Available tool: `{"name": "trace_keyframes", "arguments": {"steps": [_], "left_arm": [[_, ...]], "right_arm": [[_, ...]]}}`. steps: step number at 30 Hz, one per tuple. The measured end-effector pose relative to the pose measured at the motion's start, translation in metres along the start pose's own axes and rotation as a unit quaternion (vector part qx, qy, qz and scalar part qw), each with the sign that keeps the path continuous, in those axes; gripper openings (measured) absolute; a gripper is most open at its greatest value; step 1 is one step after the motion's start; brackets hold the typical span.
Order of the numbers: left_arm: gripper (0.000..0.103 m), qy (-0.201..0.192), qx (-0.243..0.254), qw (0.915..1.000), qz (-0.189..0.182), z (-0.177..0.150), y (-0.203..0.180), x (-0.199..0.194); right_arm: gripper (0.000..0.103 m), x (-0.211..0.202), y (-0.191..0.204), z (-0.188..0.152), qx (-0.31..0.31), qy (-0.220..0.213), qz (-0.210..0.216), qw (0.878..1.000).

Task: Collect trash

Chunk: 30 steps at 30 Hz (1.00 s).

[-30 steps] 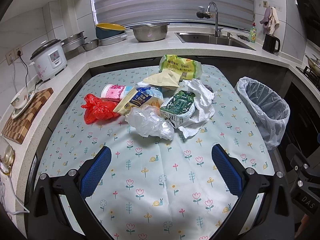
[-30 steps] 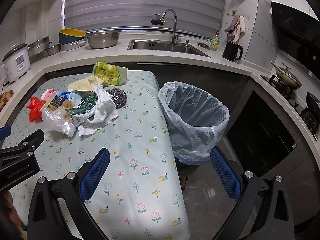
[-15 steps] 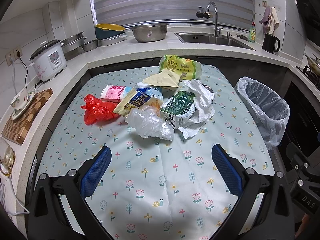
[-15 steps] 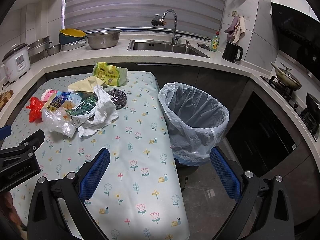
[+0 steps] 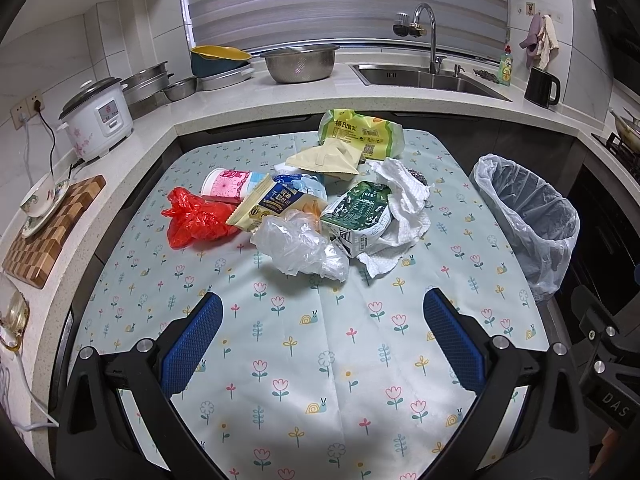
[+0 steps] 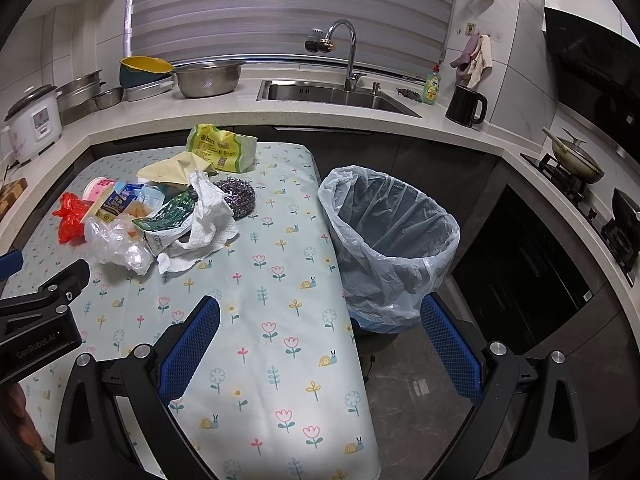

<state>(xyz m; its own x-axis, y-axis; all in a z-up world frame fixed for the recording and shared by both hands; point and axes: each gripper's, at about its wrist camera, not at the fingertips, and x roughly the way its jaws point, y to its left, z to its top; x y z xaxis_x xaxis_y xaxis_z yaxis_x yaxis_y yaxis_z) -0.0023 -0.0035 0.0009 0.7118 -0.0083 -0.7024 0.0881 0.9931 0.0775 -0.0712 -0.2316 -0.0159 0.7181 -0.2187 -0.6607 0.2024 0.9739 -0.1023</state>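
Almost nothing has changed over the last second: the left gripper [image 5: 320, 336] and right gripper [image 6: 318, 336] are held with jaws spread, empty. The trash pile [image 5: 304, 208] lies untouched mid-surface, the lined bin [image 6: 390, 236] right of it. Collection is judged unstarted.

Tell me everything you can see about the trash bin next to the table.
The trash bin stands on the dark floor beside the table's right edge, upright and open. A thin, crinkled, translucent bluish-white plastic liner covers it, folded over the round rim and hanging down the outside, so the bin itself barely shows. Nothing is visible inside. In the right wrist view its base looks set on a small dark stand. Neither gripper touches it.
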Motion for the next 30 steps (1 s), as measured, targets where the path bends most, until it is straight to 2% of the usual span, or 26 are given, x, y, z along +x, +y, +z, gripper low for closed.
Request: {"name": "trace_keyframes", "arguments": {"steps": [30], "left_arm": [[0.096,0.003,-0.001,1.0,-0.004,-0.0026,-0.0047,0.0002]], "right_arm": [[0.096,-0.0002,-0.0012,-0.0007,0.002,-0.002,-0.003,1.0]]}}
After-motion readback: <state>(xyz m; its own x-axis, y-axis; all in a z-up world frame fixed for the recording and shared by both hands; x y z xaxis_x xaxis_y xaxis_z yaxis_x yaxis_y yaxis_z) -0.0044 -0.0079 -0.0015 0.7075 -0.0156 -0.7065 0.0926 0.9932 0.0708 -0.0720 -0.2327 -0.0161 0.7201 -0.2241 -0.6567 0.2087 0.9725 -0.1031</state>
